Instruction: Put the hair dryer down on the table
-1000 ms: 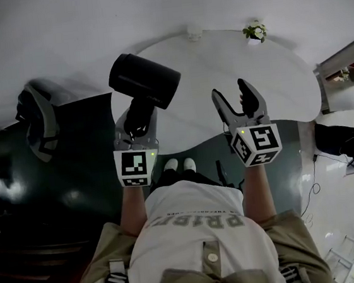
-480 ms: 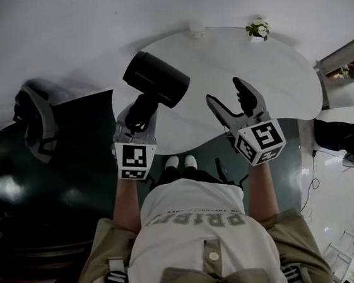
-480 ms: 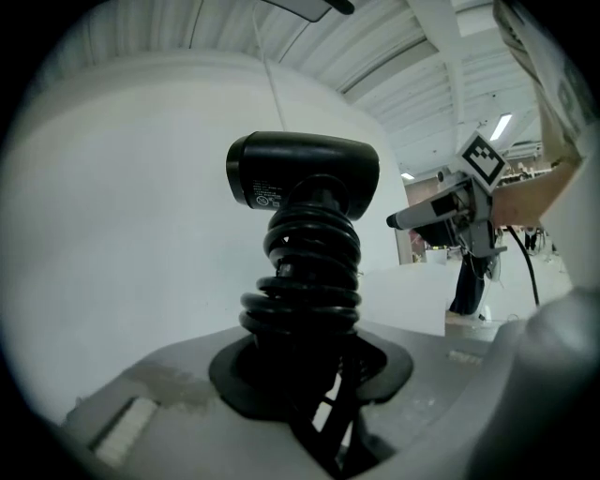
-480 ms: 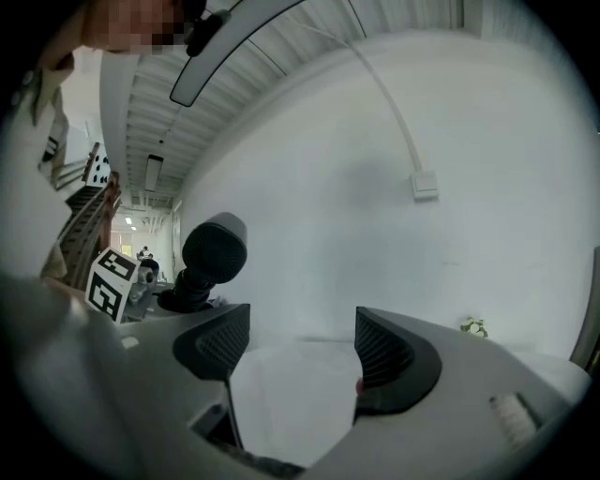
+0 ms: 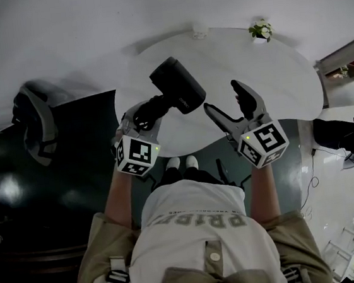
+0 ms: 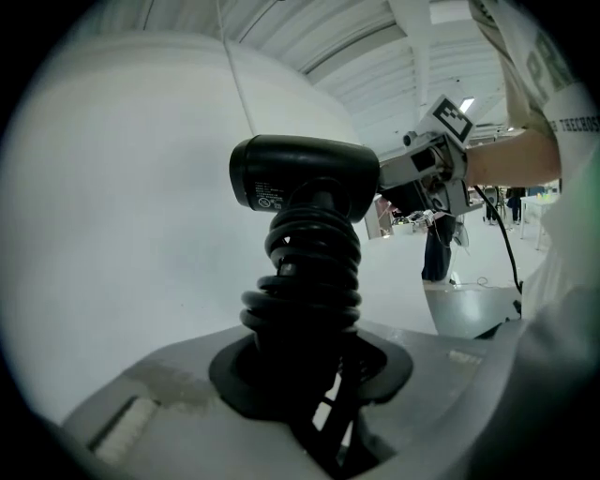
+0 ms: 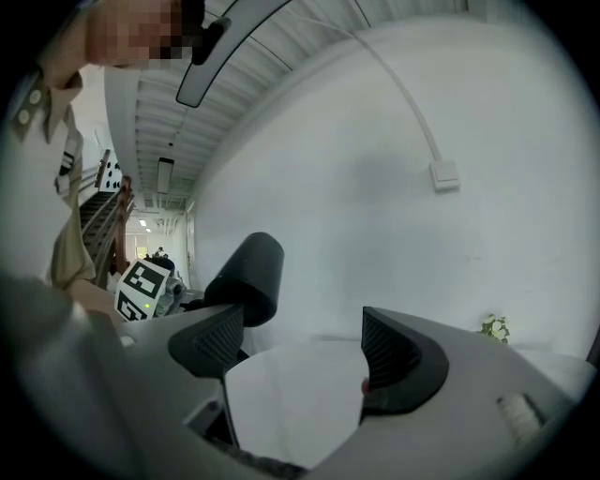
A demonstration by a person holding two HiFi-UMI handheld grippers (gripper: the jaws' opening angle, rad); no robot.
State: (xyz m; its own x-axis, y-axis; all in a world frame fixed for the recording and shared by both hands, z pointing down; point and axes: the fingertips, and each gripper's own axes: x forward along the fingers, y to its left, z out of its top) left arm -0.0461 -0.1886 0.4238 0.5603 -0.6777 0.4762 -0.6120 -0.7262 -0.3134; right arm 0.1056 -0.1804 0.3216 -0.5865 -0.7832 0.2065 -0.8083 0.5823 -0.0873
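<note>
The black hair dryer (image 5: 178, 85) hangs over the near part of the white table (image 5: 271, 76), its barrel tipped to the right. My left gripper (image 5: 147, 112) is shut on its handle. In the left gripper view the coiled black cord wraps the handle (image 6: 309, 291) between the pads of my left gripper (image 6: 309, 375), with the dryer's head (image 6: 305, 178) above. My right gripper (image 5: 223, 97) is to the right of the dryer and apart from it. Its jaws have just been opening and stand wide with nothing between them. In the right gripper view, the right gripper (image 7: 300, 352) shows only table in its gap, and the dryer (image 7: 248, 277) is off to the left.
A small potted plant (image 5: 261, 30) and a small white object (image 5: 200, 30) sit at the table's far edge against the wall. A dark chair (image 5: 35, 122) stands on the dark floor to the left. A cabinet (image 5: 346, 61) is at the right. The person's shoes (image 5: 179, 164) show under the near edge.
The left gripper has come down and turned, swinging the dryer's barrel to the right over the table. The right gripper's jaws have spread wider, and it has shifted slightly.
</note>
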